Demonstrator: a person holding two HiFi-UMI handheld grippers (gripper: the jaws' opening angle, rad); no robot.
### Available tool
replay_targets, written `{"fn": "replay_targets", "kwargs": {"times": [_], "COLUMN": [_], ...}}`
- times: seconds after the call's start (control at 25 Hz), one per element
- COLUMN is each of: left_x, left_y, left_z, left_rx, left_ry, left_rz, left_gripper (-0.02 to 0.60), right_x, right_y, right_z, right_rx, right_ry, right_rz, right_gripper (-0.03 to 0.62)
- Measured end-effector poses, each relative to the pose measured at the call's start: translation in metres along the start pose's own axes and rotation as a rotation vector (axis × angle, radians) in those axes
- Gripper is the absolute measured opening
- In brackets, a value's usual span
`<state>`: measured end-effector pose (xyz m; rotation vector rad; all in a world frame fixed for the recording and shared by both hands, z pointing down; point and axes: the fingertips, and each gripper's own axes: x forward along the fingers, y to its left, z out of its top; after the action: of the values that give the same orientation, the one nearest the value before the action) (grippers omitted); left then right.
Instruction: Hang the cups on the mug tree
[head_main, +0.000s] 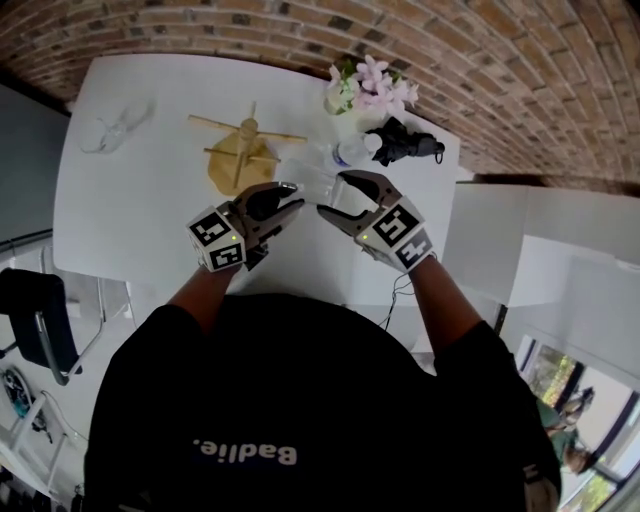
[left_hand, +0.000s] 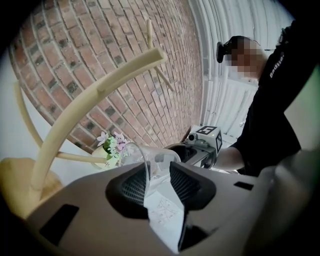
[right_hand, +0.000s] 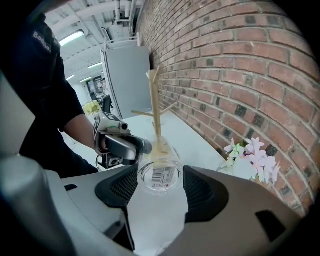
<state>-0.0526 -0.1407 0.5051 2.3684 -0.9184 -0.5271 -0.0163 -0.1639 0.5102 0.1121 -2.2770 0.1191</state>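
A clear cup (head_main: 312, 180) hangs sideways over the white table (head_main: 150, 230) between my two grippers. Its barcoded bottom (right_hand: 159, 175) sits between the pads of my right gripper (right_hand: 159, 184), which press its sides. My right gripper (head_main: 332, 195) is shut on it. The cup's rim (left_hand: 148, 161) reaches into the jaws of my left gripper (left_hand: 157, 172), whose pads stand apart from the glass. My left gripper (head_main: 295, 197) is open. The wooden mug tree (head_main: 243, 150) stands just beyond, its pegs (left_hand: 85, 105) bare; it rises behind the cup (right_hand: 156, 107).
A vase of pale flowers (head_main: 368, 92) and a black object (head_main: 405, 142) stand at the table's back right, with a small clear bottle (head_main: 347, 152) beside them. More clear glassware (head_main: 115, 130) lies at the far left. A brick wall (head_main: 450, 50) runs behind the table.
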Motion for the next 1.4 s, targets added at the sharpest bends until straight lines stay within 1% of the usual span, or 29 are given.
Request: {"fn": "replay_targets", "kwargs": {"times": [0.64,0.88,1.04,1.2,1.4], "left_x": [-0.016,-0.021,-0.025,-0.03,-0.036], "left_y": [0.049,0.057,0.065,0.07,0.078], "left_z": [-0.009,-0.011,-0.018,-0.018,-0.02], "left_rx": [-0.062,-0.087,-0.097,-0.106,-0.105], "left_ry": [-0.096,-0.099,-0.128,-0.126,-0.147], "left_rz": [0.104,0.139,0.139,0.155,0.153], "left_gripper": [0.135,0.14,0.141,0.144,0.144], "right_x": [0.047,0.059,0.065,0.073,0.079], "right_y": [-0.017,-0.018,-0.019,-0.018,-0.018], "right_z": [0.006,0.004,0.005,0.004,0.007], "right_rx": [-0.071,-0.074,-0.096,-0.093,-0.103], "right_ry": [0.083,0.104,0.123,0.133,0.141], "right_rz": [0.043,0.043,0.043,0.045,0.045], "right_gripper": [0.301,0.301,0.301,0.301,0.301]}}
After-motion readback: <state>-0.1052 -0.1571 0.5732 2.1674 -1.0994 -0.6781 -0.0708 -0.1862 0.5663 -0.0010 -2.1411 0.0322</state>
